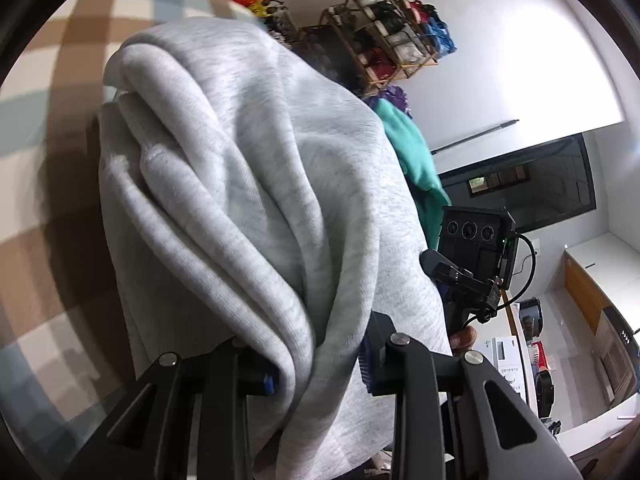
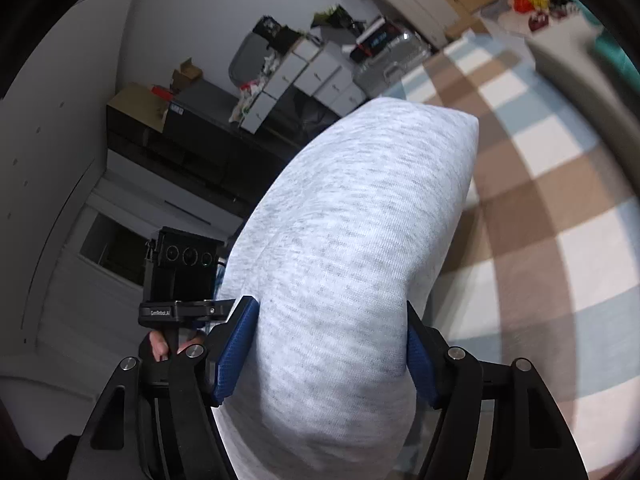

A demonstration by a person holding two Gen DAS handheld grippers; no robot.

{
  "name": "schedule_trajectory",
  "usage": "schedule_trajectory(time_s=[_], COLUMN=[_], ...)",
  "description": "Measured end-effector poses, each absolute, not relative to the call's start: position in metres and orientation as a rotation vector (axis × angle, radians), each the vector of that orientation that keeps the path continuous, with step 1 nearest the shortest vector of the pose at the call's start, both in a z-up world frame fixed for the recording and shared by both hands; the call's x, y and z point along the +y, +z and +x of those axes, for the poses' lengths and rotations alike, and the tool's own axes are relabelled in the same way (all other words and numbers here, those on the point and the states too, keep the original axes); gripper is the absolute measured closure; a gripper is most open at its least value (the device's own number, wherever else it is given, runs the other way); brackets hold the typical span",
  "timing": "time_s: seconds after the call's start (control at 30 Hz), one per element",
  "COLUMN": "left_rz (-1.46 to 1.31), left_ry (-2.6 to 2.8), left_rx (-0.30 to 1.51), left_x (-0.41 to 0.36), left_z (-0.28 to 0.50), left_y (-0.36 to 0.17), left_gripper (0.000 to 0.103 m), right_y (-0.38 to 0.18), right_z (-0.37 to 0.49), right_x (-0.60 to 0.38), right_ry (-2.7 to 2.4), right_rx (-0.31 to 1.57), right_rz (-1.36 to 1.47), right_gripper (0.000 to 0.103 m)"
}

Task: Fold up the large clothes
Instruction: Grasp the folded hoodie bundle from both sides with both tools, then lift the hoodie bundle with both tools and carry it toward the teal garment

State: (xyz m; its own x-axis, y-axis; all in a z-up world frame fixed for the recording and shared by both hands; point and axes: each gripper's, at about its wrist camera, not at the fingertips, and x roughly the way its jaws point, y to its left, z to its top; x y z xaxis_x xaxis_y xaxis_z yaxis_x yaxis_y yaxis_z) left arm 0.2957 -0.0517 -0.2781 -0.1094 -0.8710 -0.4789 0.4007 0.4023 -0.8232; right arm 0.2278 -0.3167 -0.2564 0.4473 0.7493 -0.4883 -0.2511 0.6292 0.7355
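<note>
A light grey sweatshirt-like garment (image 1: 256,184) hangs bunched in thick folds over a brown, white and blue checked surface (image 1: 40,160). My left gripper (image 1: 320,372) is shut on a gathered fold of it, with cloth pressed between the blue pads (image 1: 366,368). In the right wrist view the same grey garment (image 2: 352,240) bulges forward as a thick roll. My right gripper (image 2: 328,356) is shut on that roll, and the blue pads (image 2: 236,352) press it from both sides. Each view shows the other gripper's black camera unit (image 1: 476,248) (image 2: 184,264) beside the cloth, held by a hand.
A teal garment (image 1: 416,152) lies behind the grey one. A wooden rack of bags (image 1: 392,36) stands against the far wall, next to a dark window (image 1: 540,188). White drawers (image 2: 316,76) and a black cabinet (image 2: 172,140) line the other wall. The checked surface (image 2: 560,220) stretches to the right.
</note>
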Motion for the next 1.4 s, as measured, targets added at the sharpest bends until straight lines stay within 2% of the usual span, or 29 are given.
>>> schedule_trajectory(time_s=[0.37, 0.57, 0.77, 0.87, 0.93, 0.97, 1.07, 1.13, 1.27, 1.4], left_rz=[-0.359, -0.249, -0.238, -0.258, -0.285, -0.288, -0.296, -0.281, -0.302, -0.342], left_ry=[-1.289, -1.391, -1.472, -1.487, -1.479, -1.468, -1.479, -1.510, -1.479, -1.448], left_rx=[1.137, 1.064, 1.006, 0.982, 1.014, 1.041, 1.155, 1.148, 1.145, 1.229], left_x=[-0.149, -0.244, -0.332, -0.360, -0.383, -0.393, -0.414, -0.415, -0.401, -0.404], left_z=[0.299, 0.289, 0.281, 0.285, 0.289, 0.291, 0.286, 0.276, 0.274, 0.292], left_y=[-0.166, -0.099, -0.064, -0.072, -0.097, -0.109, -0.152, -0.165, -0.168, -0.168], left_gripper=[0.079, 0.079, 0.078, 0.079, 0.079, 0.079, 0.079, 0.079, 0.077, 0.071], right_y=[-0.156, -0.094, -0.058, -0.070, -0.086, -0.097, -0.129, -0.144, -0.136, -0.104], right_z=[0.196, 0.179, 0.170, 0.180, 0.190, 0.197, 0.200, 0.193, 0.189, 0.191], right_x=[-0.406, -0.480, -0.558, -0.602, -0.627, -0.638, -0.658, -0.668, -0.669, -0.665], right_ry=[0.584, 0.487, 0.398, 0.347, 0.271, 0.235, 0.194, 0.200, 0.153, 0.126], right_rx=[0.727, 0.637, 0.572, 0.592, 0.615, 0.638, 0.709, 0.724, 0.720, 0.745], right_rz=[0.623, 0.622, 0.641, 0.671, 0.667, 0.661, 0.646, 0.682, 0.630, 0.548], right_gripper=[0.036, 0.037, 0.037, 0.037, 0.039, 0.045, 0.046, 0.046, 0.043, 0.043])
